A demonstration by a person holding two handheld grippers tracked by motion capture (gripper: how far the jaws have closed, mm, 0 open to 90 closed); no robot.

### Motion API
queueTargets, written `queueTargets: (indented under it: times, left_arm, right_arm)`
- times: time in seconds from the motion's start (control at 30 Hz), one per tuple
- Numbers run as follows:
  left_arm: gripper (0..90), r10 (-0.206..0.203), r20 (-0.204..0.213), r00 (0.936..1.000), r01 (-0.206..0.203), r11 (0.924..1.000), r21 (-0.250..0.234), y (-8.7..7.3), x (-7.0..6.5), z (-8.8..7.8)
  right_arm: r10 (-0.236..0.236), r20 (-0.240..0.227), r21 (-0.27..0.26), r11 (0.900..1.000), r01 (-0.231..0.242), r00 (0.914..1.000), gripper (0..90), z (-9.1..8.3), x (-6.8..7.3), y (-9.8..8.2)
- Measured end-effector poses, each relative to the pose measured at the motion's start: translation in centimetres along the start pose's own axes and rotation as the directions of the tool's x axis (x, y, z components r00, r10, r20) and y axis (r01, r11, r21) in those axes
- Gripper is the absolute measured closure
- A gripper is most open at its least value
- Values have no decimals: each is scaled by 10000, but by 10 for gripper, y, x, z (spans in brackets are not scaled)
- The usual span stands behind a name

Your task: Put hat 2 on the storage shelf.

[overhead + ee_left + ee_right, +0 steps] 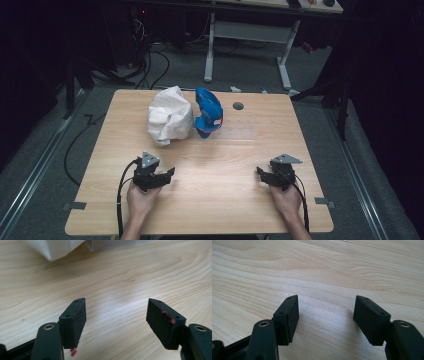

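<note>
Pale wood grain covers the bench [210, 165]. Toward its far side a crumpled white cloth bag [170, 121] sits just left of a blue power drill [208, 113], the two close together, possibly touching. The left hand-held gripper [167, 176] is low over the near left part of the bench, well short of the bag, its jaws standing apart with nothing between them. The right hand-held gripper [261, 173] is at the near right, jaws likewise spread wide and empty above bare wood.
</note>
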State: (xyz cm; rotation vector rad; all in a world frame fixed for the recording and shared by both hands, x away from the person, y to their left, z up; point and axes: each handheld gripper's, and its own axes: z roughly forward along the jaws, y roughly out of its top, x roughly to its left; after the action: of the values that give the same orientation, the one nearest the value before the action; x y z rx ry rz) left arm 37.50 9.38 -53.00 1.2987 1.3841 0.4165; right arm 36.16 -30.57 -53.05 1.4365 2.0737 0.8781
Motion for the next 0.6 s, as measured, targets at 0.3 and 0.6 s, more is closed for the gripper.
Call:
queueTargets:
  times: [0.3,0.6]
  left_arm:
    - [305,452,-649,9969,-446,9989,105,-11,11,4]
    - [296,558,-678,9961,-551,9984,118,-12,11,4]
  right_arm:
    - [-9,-8,-6,10000,9,10000,372,0,0,0]
    - [-9,-5,-4,10000,9,10000,372,0,0,0]
